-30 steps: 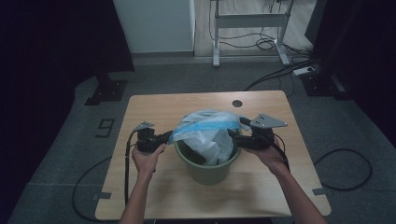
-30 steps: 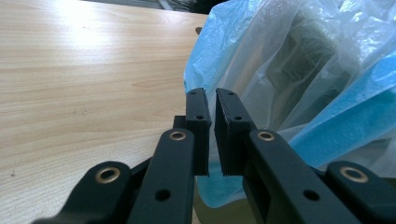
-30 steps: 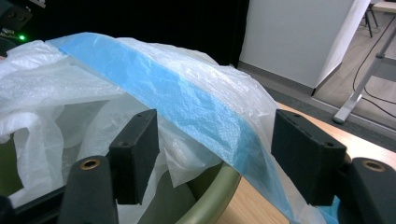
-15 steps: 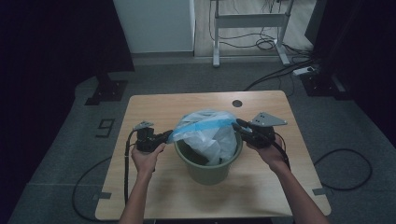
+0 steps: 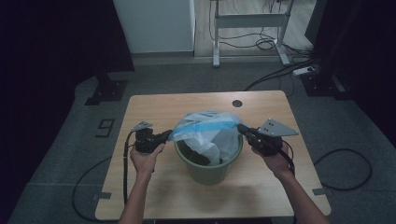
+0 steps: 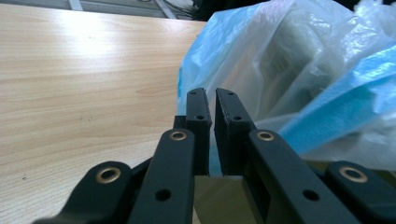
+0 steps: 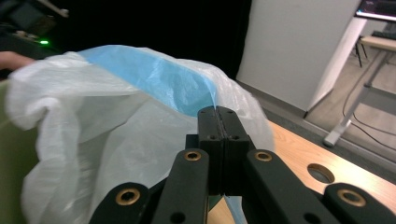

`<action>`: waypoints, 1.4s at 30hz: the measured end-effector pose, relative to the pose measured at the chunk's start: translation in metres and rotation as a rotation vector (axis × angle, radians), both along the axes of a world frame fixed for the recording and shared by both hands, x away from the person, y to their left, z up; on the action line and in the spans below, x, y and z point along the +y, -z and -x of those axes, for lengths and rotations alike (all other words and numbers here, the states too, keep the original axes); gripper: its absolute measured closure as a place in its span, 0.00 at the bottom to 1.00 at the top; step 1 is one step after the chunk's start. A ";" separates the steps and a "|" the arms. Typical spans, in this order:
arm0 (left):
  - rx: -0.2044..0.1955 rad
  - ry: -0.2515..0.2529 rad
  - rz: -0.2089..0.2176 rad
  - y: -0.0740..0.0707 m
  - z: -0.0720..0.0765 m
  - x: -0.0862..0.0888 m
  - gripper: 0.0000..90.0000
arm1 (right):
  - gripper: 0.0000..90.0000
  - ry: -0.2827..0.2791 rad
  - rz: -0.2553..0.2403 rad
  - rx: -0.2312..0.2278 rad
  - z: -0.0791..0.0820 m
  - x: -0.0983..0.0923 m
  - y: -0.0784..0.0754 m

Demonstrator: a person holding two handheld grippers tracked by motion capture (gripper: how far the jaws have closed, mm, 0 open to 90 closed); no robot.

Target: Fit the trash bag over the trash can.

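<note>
A green bucket [image 5: 208, 165] stands at the middle of the wooden table [image 5: 154, 105]. A thin white and blue plastic bag [image 5: 208, 128] sits in it and billows above its rim. My left gripper [image 5: 169, 134] is at the bag's left edge. Its jaws [image 6: 211, 93] are nearly together, with film of the bag [image 6: 289, 70] between them. At the bag's right edge, over the bucket's rim, is my right gripper [image 5: 240, 127]. In the right gripper view its jaws [image 7: 217, 109] are pressed tight on the bag [image 7: 116, 107]. The bag is stretched between the two grippers.
A round cable hole [image 5: 237, 103] lies in the table near its far edge. Cables trail from both grippers off the table's sides. Beyond the table stand a white panel [image 5: 154, 23] and a metal desk frame [image 5: 250, 21].
My right gripper has shifted slightly and tilted, drawing the bag's right edge out over the bucket's rim. My left gripper has hardly moved.
</note>
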State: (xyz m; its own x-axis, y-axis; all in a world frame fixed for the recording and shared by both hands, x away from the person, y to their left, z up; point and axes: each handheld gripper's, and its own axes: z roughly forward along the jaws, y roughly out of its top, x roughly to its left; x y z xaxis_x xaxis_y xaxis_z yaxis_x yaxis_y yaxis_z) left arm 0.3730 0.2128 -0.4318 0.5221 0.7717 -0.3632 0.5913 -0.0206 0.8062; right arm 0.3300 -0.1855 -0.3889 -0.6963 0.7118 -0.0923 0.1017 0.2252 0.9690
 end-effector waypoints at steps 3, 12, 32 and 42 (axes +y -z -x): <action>0.000 0.005 0.011 0.001 0.002 0.002 0.96 | 0.98 -0.038 -0.011 -0.009 0.017 -0.002 0.002; 0.009 0.048 0.066 0.007 0.008 0.009 0.99 | 0.98 -0.138 -0.044 -0.008 0.052 -0.002 0.014; -0.003 0.056 0.062 0.005 0.013 0.007 0.99 | 0.99 -0.318 -0.003 0.065 0.081 0.015 0.059; -0.003 0.059 0.047 0.005 0.014 0.005 0.99 | 0.99 -0.318 0.034 0.119 0.083 0.026 0.088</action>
